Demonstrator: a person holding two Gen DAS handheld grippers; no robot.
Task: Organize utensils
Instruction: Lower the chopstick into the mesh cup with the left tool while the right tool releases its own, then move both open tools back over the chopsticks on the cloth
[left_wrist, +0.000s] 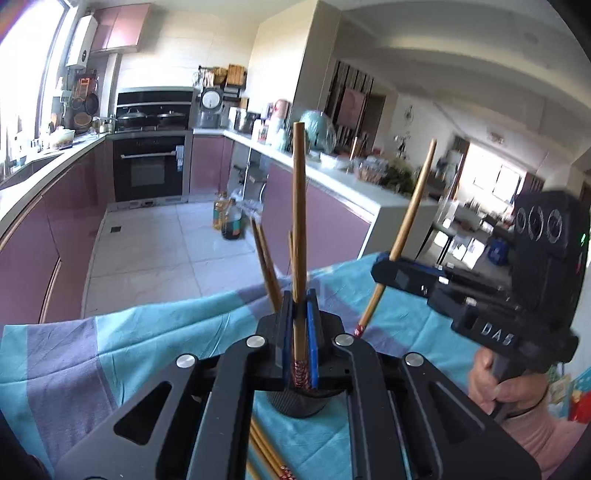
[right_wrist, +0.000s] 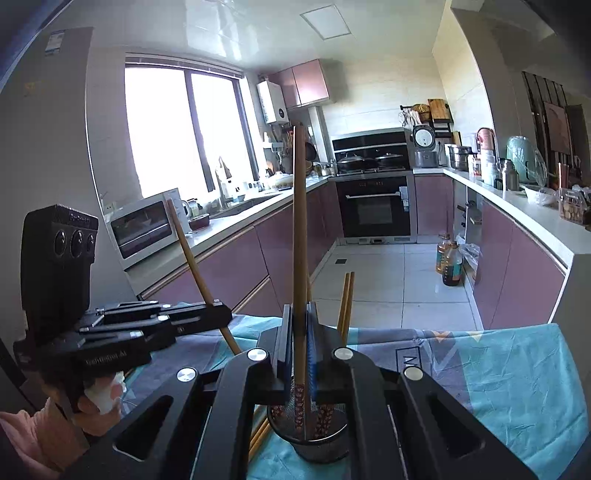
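Left gripper (left_wrist: 298, 332) level, clamping upright chopstick (left_wrist: 298, 206)

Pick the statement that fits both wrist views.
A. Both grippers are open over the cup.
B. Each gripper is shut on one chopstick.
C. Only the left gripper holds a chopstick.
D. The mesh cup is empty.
B: the left gripper clamps one chopstick, the right gripper another chopstick, above the mesh cup, which already holds chopsticks.
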